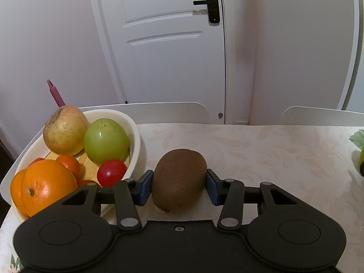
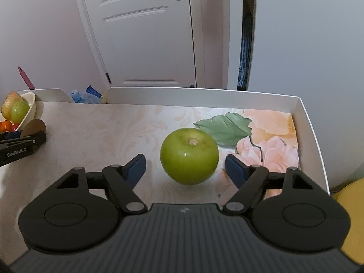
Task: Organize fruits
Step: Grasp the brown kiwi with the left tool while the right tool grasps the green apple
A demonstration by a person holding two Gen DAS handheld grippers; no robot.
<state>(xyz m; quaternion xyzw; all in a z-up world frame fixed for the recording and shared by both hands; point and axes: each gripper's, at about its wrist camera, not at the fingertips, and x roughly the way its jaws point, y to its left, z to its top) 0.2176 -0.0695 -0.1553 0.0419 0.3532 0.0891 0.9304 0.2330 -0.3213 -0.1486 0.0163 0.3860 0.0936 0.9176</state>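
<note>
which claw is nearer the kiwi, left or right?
Left. The left claw has the kiwi between its pads, both touching it, beside the fruit bowl. The right claw is far across the table, straddling the loose green apple without touching it.

Pale pinkish walls all round, with a white panelled door (image 1: 168, 45) straight ahead – black lever handle (image 1: 210, 2) on it. Two white chair backs (image 1: 159, 111) sit behind the surface (image 1: 261, 154), which wears a cream floral cloth – soft, even indoor light.
</note>
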